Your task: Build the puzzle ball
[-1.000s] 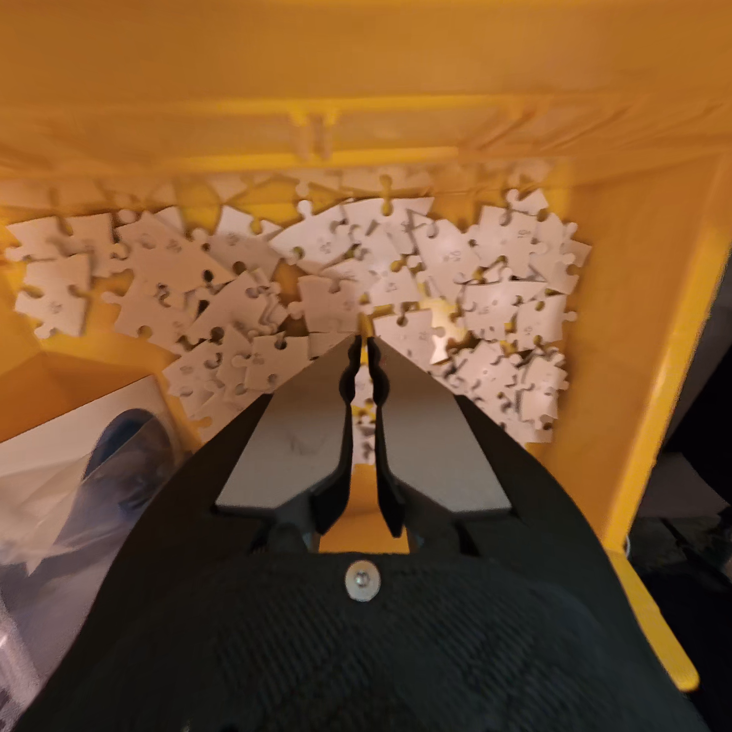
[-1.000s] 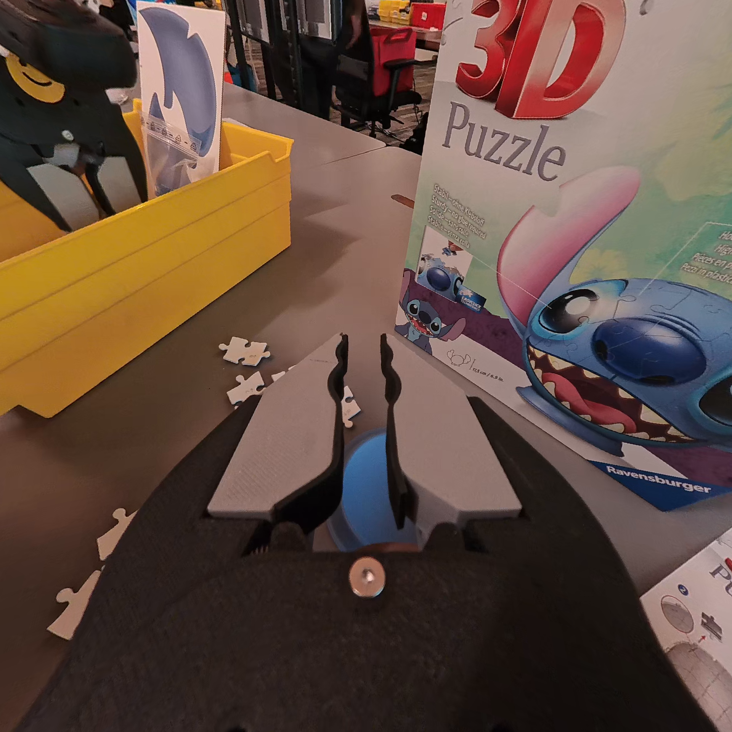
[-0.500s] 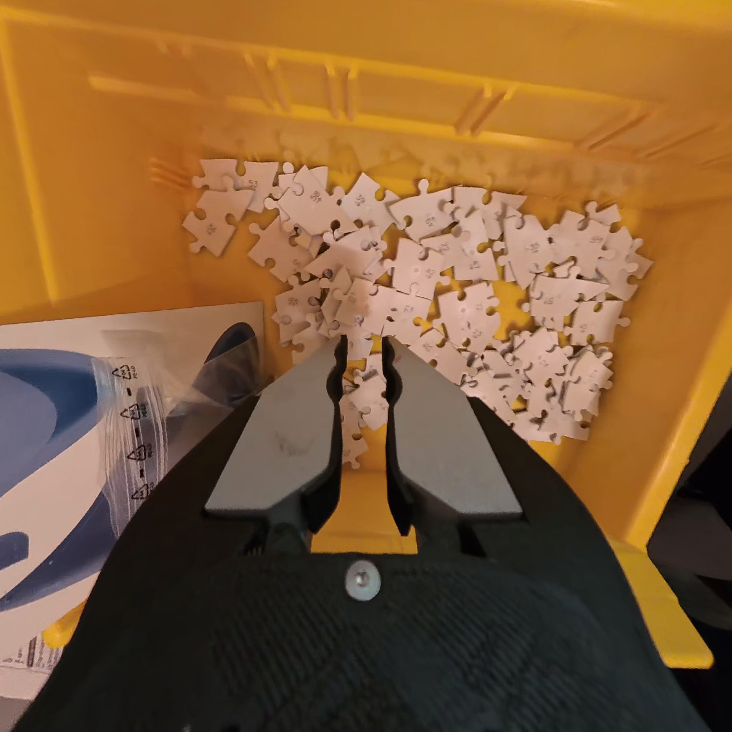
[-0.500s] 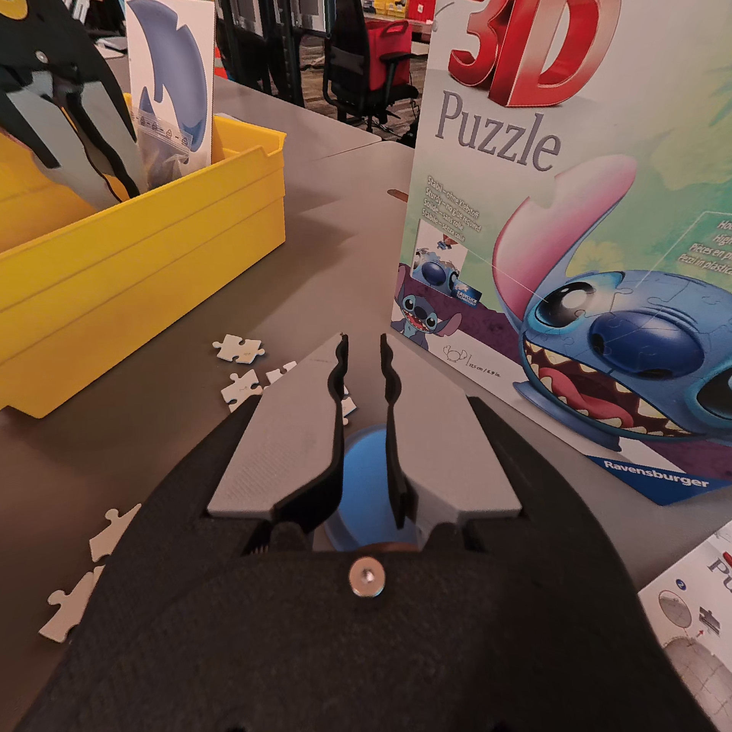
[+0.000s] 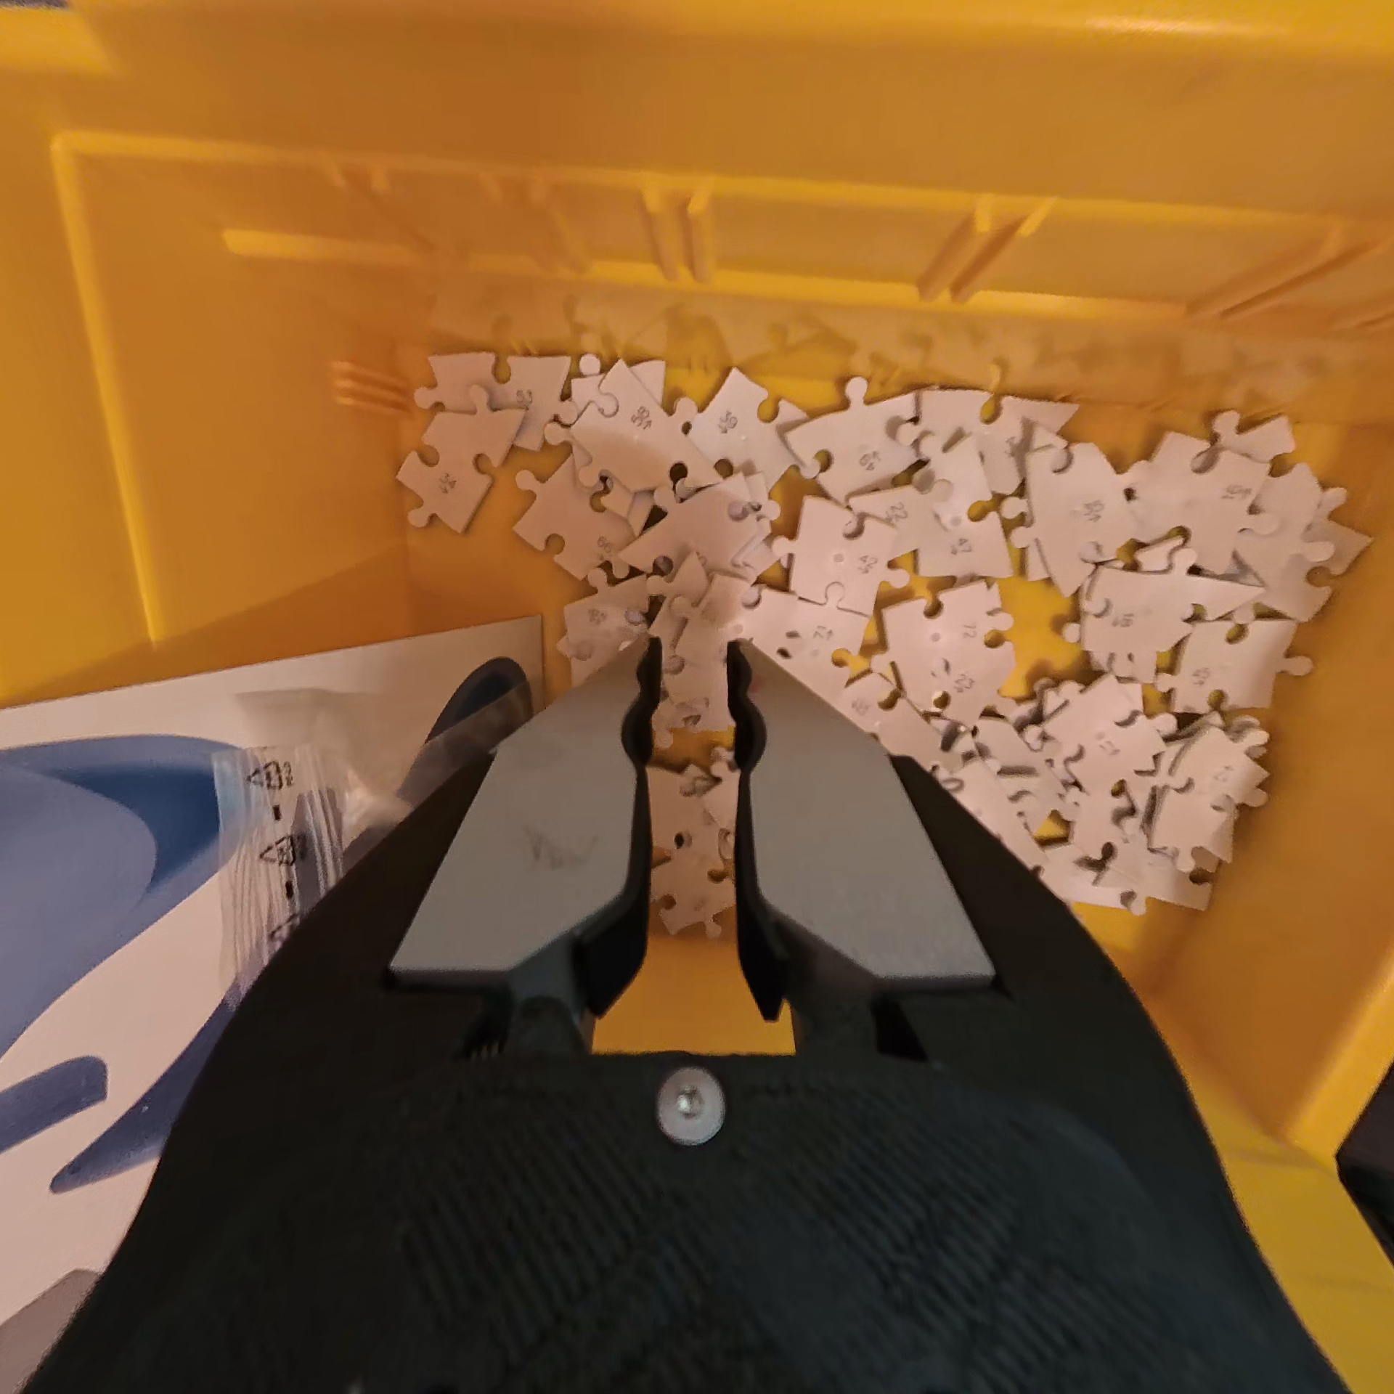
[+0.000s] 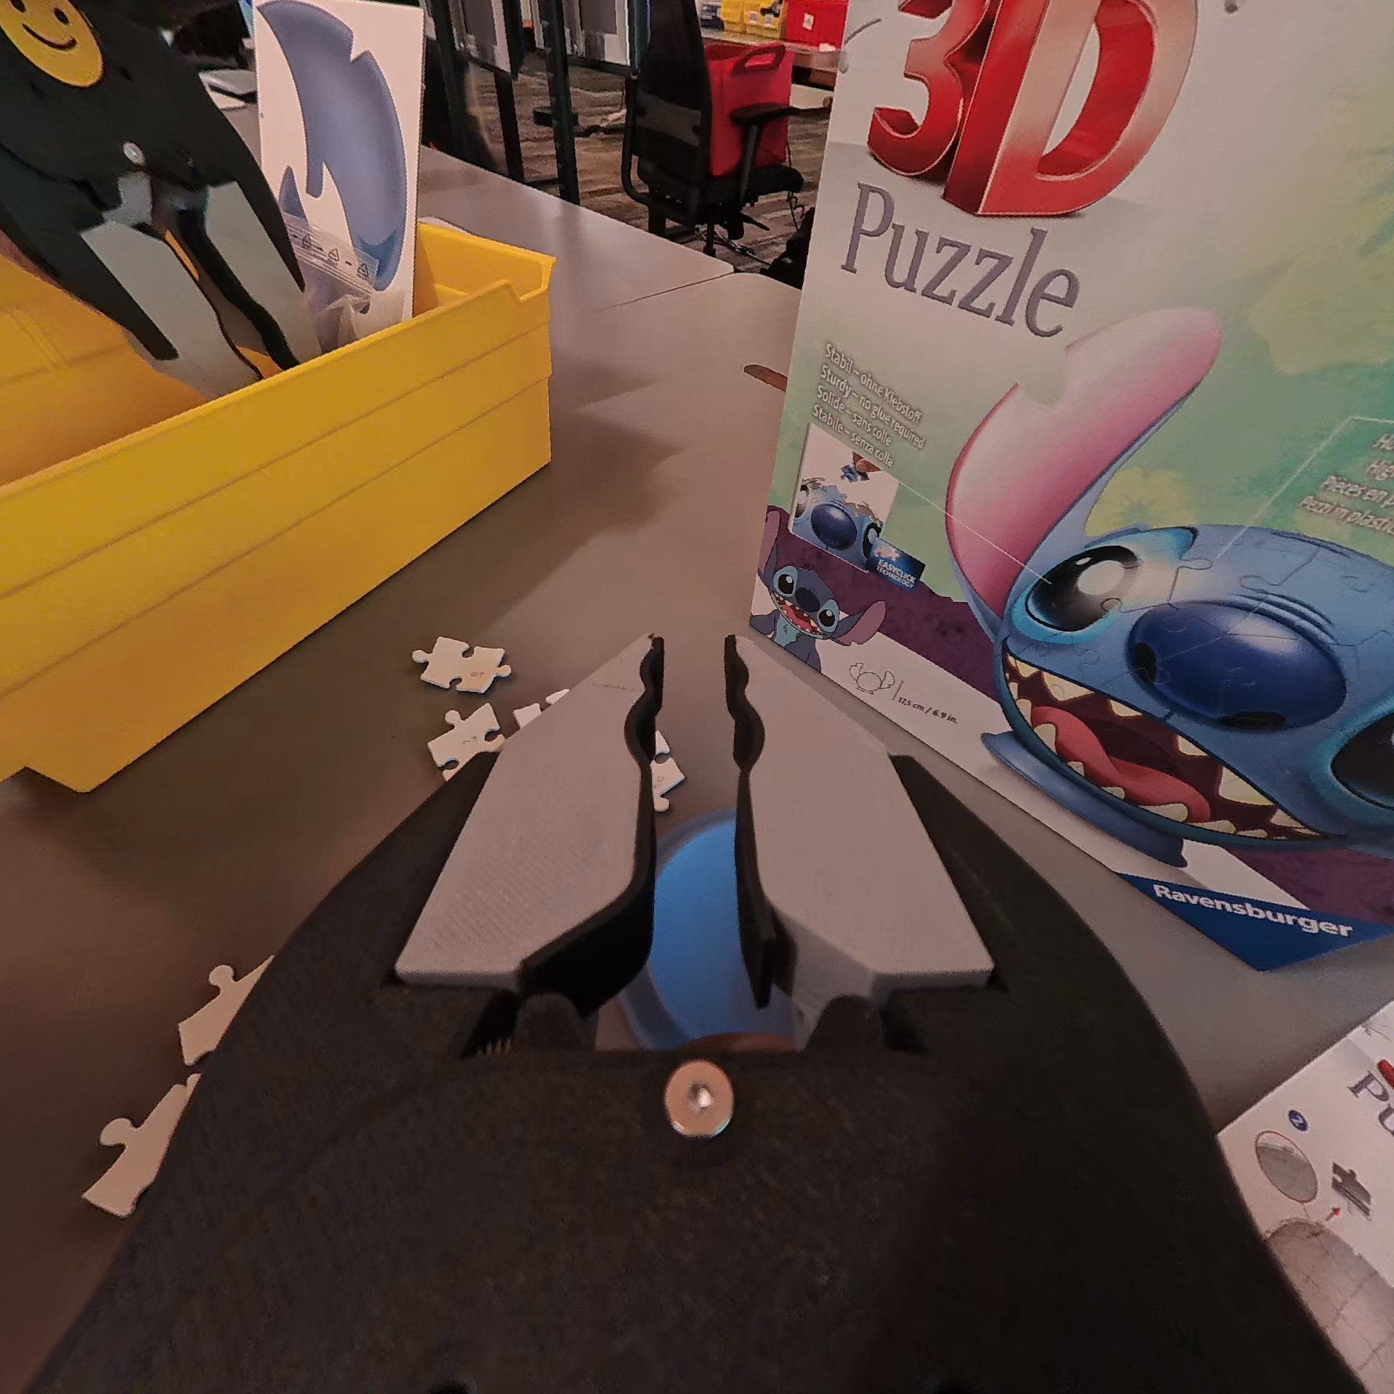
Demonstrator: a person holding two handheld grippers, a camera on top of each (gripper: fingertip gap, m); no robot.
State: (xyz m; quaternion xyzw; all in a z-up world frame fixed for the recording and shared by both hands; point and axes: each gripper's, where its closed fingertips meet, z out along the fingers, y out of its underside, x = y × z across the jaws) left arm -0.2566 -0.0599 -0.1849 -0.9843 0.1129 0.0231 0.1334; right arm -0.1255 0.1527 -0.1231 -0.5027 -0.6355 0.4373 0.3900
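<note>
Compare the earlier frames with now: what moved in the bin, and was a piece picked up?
The left hand-held gripper opened from nearly shut and pulled back from the puzzle pieces in the yellow bin; it holds nothing. The right hand-held gripper stayed open and empty above the blue base; the pieces on the table are unchanged.

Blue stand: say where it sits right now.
Right wrist view: the blue stand sits on the grey table, under the right gripper, left of the puzzle box.
</note>
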